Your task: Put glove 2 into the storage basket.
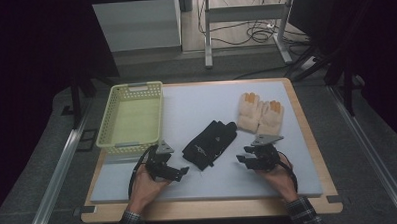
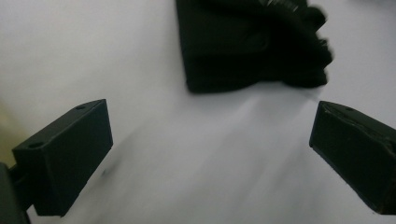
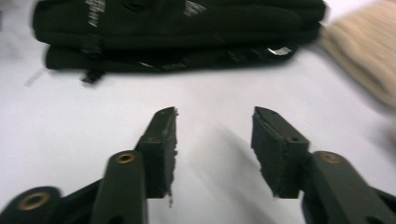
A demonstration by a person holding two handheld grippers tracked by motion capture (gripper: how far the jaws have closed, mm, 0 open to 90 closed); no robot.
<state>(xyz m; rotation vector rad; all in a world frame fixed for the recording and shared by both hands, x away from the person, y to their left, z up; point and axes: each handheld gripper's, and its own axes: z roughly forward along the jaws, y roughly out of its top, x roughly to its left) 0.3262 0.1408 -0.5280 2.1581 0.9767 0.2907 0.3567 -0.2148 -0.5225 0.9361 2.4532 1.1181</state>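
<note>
Both tongs, left tongs and right tongs, stood open and empty, flanking the black gloves. A good grasp likely meant closing squarely across the stacked pair, taking both layers.

I see the black gloves cut off by my left gripper view's top edge, their fingers smeared. The tan glove blurs off my right gripper view's edge.

green basket far-left, empty | beige gloves far-right, side by side | surface white mat
</note>
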